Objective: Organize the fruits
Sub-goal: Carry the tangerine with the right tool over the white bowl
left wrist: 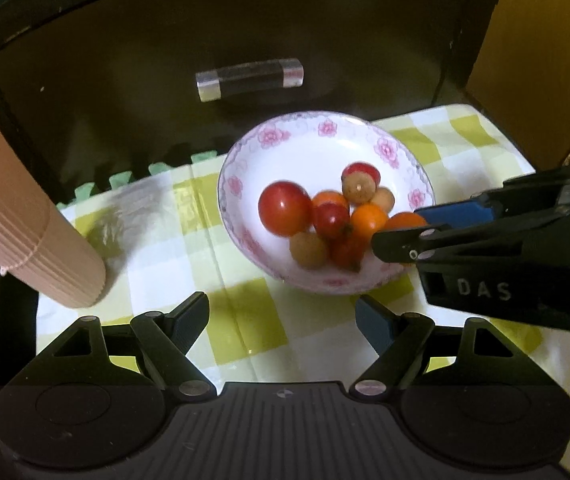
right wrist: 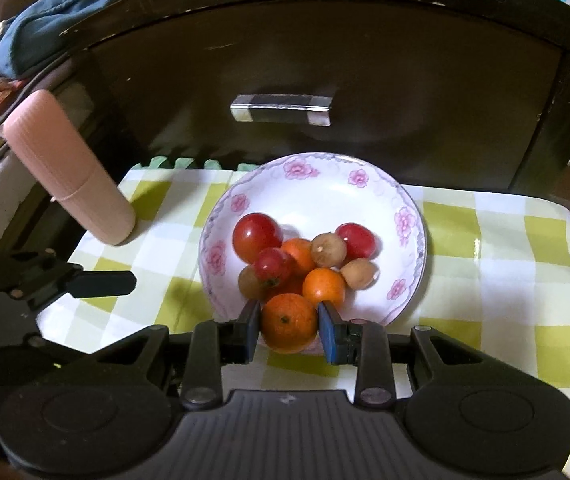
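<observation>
A white bowl with pink flowers (left wrist: 389, 148) (right wrist: 405, 216) stands on a yellow-green checked cloth and holds several small fruits: red tomatoes (left wrist: 284, 208) (right wrist: 255, 236), small oranges (left wrist: 367, 220) (right wrist: 323, 286) and brownish round fruits (left wrist: 308, 249) (right wrist: 327, 249). My right gripper (right wrist: 289, 326) (left wrist: 399, 228) is shut on a small orange (right wrist: 288, 322) (left wrist: 405, 220), held at the bowl's near rim. My left gripper (left wrist: 283, 322) stands open over the cloth in front of the bowl, nothing between its fingers; one finger (right wrist: 101, 283) shows in the right wrist view.
A ribbed pink bottle (left wrist: 25, 220) (right wrist: 73, 176) stands on the cloth's left side. Behind the bowl is a dark cabinet drawer with a clear handle (left wrist: 250, 78) (right wrist: 281, 109). Blue and pink fabric (right wrist: 53, 36) lies at the far left.
</observation>
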The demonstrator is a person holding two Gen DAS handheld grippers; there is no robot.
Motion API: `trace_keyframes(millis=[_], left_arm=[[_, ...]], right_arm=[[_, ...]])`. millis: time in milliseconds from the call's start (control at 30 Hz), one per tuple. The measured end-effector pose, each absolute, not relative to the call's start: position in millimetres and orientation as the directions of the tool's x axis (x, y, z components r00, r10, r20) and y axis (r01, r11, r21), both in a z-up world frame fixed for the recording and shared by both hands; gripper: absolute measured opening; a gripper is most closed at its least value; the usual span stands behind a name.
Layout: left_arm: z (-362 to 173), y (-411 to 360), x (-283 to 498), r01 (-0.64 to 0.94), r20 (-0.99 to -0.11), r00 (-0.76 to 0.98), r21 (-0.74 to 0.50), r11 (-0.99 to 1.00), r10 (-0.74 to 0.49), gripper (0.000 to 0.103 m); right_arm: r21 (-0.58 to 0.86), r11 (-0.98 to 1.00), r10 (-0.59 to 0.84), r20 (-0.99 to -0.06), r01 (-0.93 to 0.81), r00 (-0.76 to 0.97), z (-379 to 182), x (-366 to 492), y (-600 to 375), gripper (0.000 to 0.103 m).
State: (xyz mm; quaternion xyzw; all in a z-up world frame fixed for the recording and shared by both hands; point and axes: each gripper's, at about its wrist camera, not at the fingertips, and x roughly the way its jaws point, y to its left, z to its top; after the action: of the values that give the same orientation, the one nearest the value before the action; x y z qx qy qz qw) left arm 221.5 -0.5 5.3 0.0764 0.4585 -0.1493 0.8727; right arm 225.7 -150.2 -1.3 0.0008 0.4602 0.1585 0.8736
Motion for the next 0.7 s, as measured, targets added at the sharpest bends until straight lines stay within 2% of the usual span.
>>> trace_keyframes(millis=[700], left_arm=[[-1.3, -2.5, 235.3, 0.298, -0.823, 0.542, -0.001, 0.955, -0.170, 0.085]], right_arm=[[0.116, 0.967, 0.224, -0.806, -0.225, 0.547, -16.2, 260.5, -154.1, 0.030]])
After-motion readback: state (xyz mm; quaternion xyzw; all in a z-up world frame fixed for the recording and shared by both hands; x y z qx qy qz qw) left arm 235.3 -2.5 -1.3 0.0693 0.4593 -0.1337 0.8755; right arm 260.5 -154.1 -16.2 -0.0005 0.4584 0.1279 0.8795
